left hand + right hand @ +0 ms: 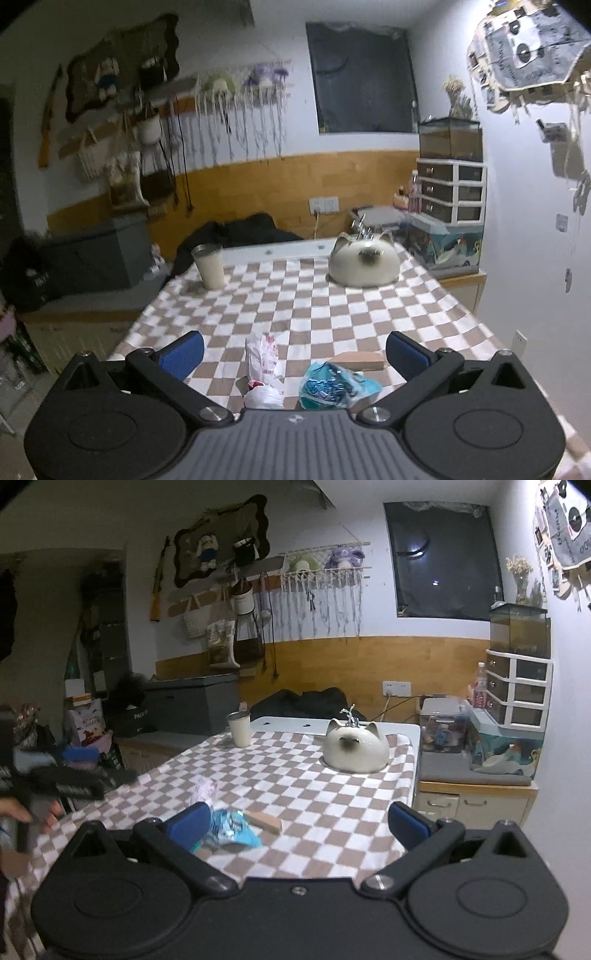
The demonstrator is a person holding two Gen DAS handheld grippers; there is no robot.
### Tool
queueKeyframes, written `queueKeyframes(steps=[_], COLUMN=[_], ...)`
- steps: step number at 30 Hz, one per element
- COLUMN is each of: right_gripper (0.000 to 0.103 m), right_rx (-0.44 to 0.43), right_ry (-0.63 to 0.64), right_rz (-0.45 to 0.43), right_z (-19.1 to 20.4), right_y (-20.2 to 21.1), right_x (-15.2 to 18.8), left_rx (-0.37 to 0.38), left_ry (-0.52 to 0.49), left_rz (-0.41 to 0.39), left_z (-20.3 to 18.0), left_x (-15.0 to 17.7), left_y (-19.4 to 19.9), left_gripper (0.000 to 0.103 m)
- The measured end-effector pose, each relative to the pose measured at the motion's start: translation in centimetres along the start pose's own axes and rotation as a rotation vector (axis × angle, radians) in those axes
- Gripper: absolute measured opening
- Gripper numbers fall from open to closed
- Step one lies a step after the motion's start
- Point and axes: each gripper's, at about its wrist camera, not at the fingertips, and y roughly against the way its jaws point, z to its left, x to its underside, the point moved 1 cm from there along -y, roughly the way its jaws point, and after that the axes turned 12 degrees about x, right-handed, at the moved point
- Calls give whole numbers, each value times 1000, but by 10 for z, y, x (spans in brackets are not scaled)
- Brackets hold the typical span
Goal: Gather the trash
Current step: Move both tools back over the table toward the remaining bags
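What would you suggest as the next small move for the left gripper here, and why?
Probably ease the left gripper down over the white wrapper. It is open and empty, and the wrapper lies on the checkered cloth between its fingers, closer to centre than the blue wrapper beside it.

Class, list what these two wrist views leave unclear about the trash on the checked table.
- White wrapper: print blurred in the left wrist view; its lower end meets the left hand-held gripper body.
- Blue wrapper: partly behind a finger of the right hand-held gripper in the right wrist view.
- Wooden block: purpose unclear in both views.
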Motion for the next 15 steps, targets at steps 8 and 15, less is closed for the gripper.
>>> queueKeyframes(steps=[8, 15], right_gripper=[103, 103], right_rx=[7, -59], right_ry=[-42, -63], right_rz=[43, 81], right_z=[1, 16], right_y=[-51, -97], right_x=[-19, -19], left_rx=[25, 50], left_ry=[166, 203], left_rz=[32, 26], left_z=[56, 82], left_x=[30, 47], left_y=[-68, -106], left_gripper=[103, 103])
